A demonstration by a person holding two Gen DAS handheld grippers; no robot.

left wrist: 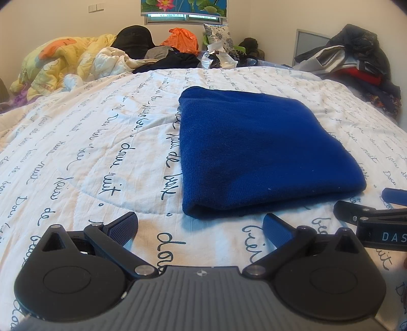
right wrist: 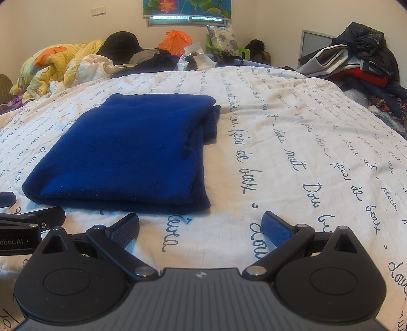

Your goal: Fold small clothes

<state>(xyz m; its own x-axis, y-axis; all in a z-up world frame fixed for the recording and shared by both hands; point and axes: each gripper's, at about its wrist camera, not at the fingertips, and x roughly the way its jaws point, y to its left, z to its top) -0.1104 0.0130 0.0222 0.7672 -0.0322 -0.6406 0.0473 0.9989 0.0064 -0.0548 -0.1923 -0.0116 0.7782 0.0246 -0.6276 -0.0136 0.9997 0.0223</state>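
Blue knit cloth (left wrist: pixel 257 152) lies folded into a flat rectangle on the quilt (left wrist: pixel 101 152), and you can see its layered edges stacked at the right side in the right wrist view (right wrist: pixel 127 150). From your left gripper (left wrist: pixel 201 226) it sits at about one o'clock, just beyond the fingertips; from your right gripper (right wrist: pixel 201 226) it sits at about eleven o'clock, equally close. Neither tool touches it. Both of your grippers have their fingers spread wide with nothing between them, hovering low over the white quilt with its dark handwritten script. Your two tools are side by side, each showing at the edge of the other's view. Further out, at twelve o'clock, a heap of laundry (left wrist: pixel 162 56) lines the wall under the window (left wrist: pixel 183 17), with a yellow blanket (left wrist: pixel 56 61) at ten o'clock and a dark pile of clothes (left wrist: pixel 356 58) at two o'clock.
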